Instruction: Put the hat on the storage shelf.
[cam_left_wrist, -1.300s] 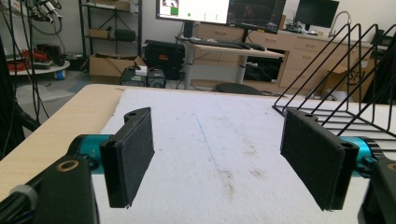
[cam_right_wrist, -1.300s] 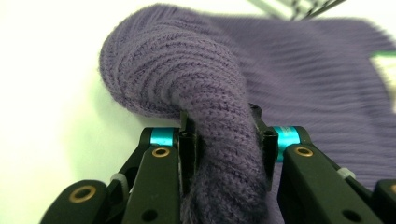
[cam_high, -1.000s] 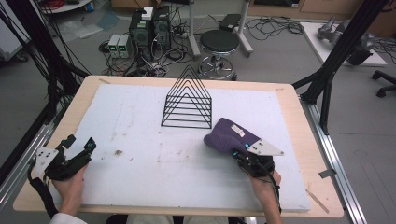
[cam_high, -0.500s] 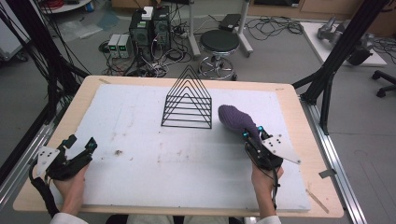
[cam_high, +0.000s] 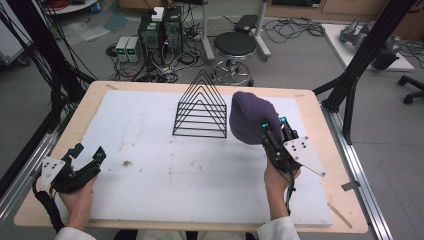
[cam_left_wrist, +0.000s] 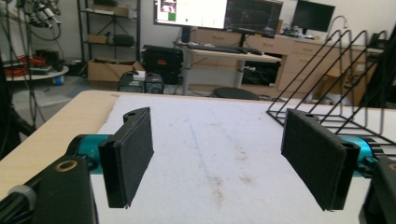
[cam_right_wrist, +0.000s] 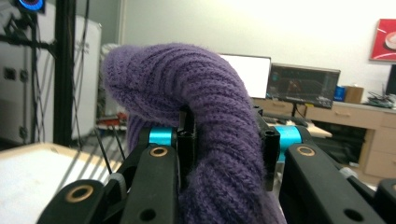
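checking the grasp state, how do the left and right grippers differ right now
The left gripper has its jaws wide apart with nothing between them; the right gripper is clamped on the purple knit hat. The left sits low at the table's near left edge; the right holds its load by the wire rack.

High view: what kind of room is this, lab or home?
Most likely a lab or workshop: desktop computers amid loose cables on the floor, monitors on desks, and a black frame around the table.

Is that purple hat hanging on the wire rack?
No, the hat is held beside the rack, clamped in the right gripper.
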